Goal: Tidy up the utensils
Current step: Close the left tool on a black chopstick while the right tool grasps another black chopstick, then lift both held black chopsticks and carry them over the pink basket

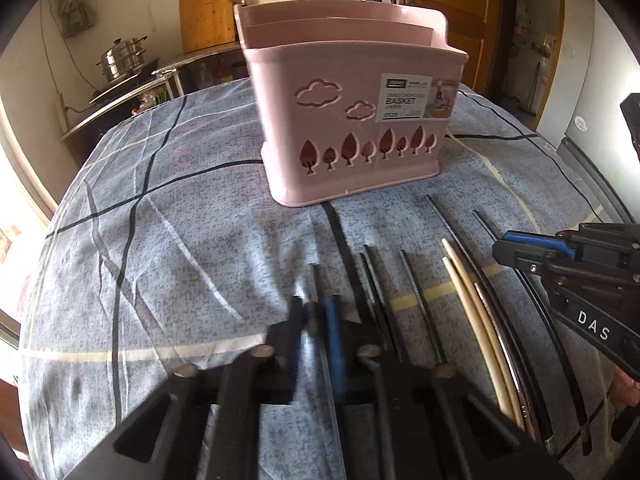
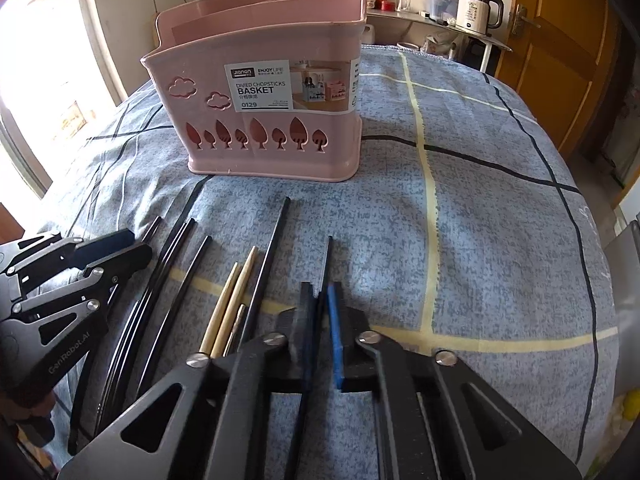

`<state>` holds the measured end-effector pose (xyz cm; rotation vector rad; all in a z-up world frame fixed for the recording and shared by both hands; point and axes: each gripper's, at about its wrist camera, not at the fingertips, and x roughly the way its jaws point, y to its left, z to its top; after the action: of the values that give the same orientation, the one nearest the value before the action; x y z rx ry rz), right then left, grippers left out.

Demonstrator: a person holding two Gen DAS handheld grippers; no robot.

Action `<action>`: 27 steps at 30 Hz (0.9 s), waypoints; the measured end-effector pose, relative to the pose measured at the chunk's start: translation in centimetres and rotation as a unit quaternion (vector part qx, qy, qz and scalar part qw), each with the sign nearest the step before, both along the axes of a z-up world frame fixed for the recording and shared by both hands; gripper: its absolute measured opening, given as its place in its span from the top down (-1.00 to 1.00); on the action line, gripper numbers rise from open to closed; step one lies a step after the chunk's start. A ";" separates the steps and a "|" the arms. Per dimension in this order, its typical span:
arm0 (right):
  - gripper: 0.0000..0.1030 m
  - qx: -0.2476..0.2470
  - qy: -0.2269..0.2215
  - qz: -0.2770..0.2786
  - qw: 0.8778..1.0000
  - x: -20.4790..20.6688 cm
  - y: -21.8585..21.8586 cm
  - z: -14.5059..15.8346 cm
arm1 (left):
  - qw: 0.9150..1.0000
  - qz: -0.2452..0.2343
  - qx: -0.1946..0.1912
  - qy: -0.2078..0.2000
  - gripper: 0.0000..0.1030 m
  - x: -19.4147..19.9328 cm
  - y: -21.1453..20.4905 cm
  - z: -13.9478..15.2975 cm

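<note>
A pink divided chopstick basket (image 1: 348,120) (image 2: 264,92) stands upright on the blue checked cloth. Several black chopsticks (image 1: 376,280) (image 2: 272,256) and two pale wooden ones (image 1: 472,304) (image 2: 236,300) lie in a row in front of it. My left gripper (image 1: 318,312) is shut on a black chopstick (image 1: 316,276), low over the cloth at the row's left end. My right gripper (image 2: 320,308) is shut on a black chopstick (image 2: 329,256) at the row's right end. Each gripper shows in the other's view: right gripper (image 1: 516,248), left gripper (image 2: 132,248).
The cloth (image 1: 192,240) (image 2: 500,220) covers a rounded table that drops off at the sides. A steel steamer pot (image 1: 122,58) and a cutting board (image 1: 206,14) stand behind on the left. A white kettle (image 2: 478,8) sits on a shelf by a wooden door (image 2: 560,48).
</note>
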<state>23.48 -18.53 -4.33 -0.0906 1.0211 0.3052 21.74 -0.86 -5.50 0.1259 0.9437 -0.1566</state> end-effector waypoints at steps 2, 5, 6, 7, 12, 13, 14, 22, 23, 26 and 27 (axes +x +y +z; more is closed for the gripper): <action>0.89 0.010 0.003 -0.001 1.000 0.1 -0.1 0.2 | 1.000 0.002 0.000 0.002 0.89 0.1 -0.1 0.1; 0.89 0.027 -0.003 -0.003 1.000 0.1 -0.7 1.2 | 1.000 0.005 -0.023 0.006 0.90 0.0 0.4 0.7; 0.89 0.030 -0.005 -0.004 1.000 0.1 -0.8 1.6 | 1.000 0.005 -0.025 0.004 0.91 -0.1 0.5 0.9; 0.89 0.035 -0.009 -0.004 0.999 0.0 -0.9 2.1 | 1.000 0.005 -0.030 0.002 0.91 -0.3 0.7 1.4; 0.89 0.059 -0.029 -0.003 0.998 -0.8 -1.8 4.6 | 0.998 0.001 -0.054 -0.018 0.91 -1.1 1.4 4.3; 0.89 0.062 -0.035 -0.002 0.997 -0.9 -1.9 5.2 | 0.998 -0.002 -0.057 -0.024 0.91 -1.3 1.5 5.1; 0.89 0.065 -0.041 -0.001 0.997 -1.1 -2.0 5.8 | 0.998 -0.003 -0.059 -0.029 0.91 -1.5 1.6 5.8; 0.90 0.083 -0.095 0.005 0.992 -2.5 -2.8 10.9 | 0.993 -0.013 -0.082 -0.080 0.92 -3.4 2.6 12.4; 0.90 0.085 -0.101 0.004 0.991 -2.7 -2.9 11.5 | 0.993 -0.013 -0.082 -0.086 0.92 -3.5 2.6 13.2; 0.90 0.089 -0.119 0.004 0.989 -3.2 -3.2 13.1 | 0.991 -0.016 -0.086 -0.099 0.92 -4.1 2.8 14.9; 0.90 0.090 -0.126 0.003 0.988 -3.4 -3.3 13.7 | 0.991 -0.015 -0.086 -0.103 0.92 -4.2 2.8 15.3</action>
<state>20.10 -21.79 9.35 0.0303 0.7391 0.3808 17.57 1.99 9.83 -0.0029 0.7199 -0.2479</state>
